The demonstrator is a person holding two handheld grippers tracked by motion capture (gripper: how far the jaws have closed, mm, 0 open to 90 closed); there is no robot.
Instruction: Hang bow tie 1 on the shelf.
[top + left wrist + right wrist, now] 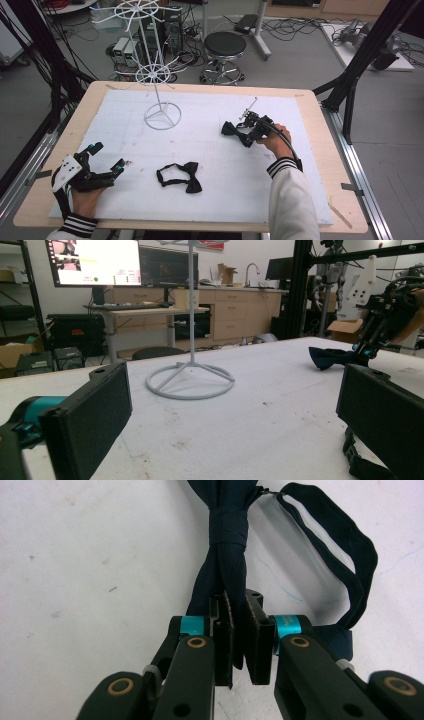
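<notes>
Right gripper [248, 131] is clamped on the navy bow tie [231, 129]: in the right gripper view the pads [226, 635] pinch one wing of that tie [227, 555] between them, with almost no gap. The knot band sits just ahead of the fingertips, the other wing runs out past it, and the strap loop curls off to the right of the jaws in that view. The tie lies on the white foam mat [220, 160], with the gripper low over it. The person's right hand [274, 142] holds the tool from behind, and a cable trails back toward the sleeve.

Left gripper [106, 156] rests near the mat's left edge with its jaws spread wide and nothing between them. In the left gripper view both black pads [95, 425] stand far apart with bare mat between. A second bow tie, black [182, 177], lies on the mat to the right of the left fingertips, apart from them; part of its strap [362, 465] shows just under the right-hand pad in that view.

White wire rack stand [161, 116] sits well ahead of the left fingers, with its ring base flat on the mat [190, 382]. The far gripper holding the navy tie [332, 357] shows to the upper right in the left gripper view.
</notes>
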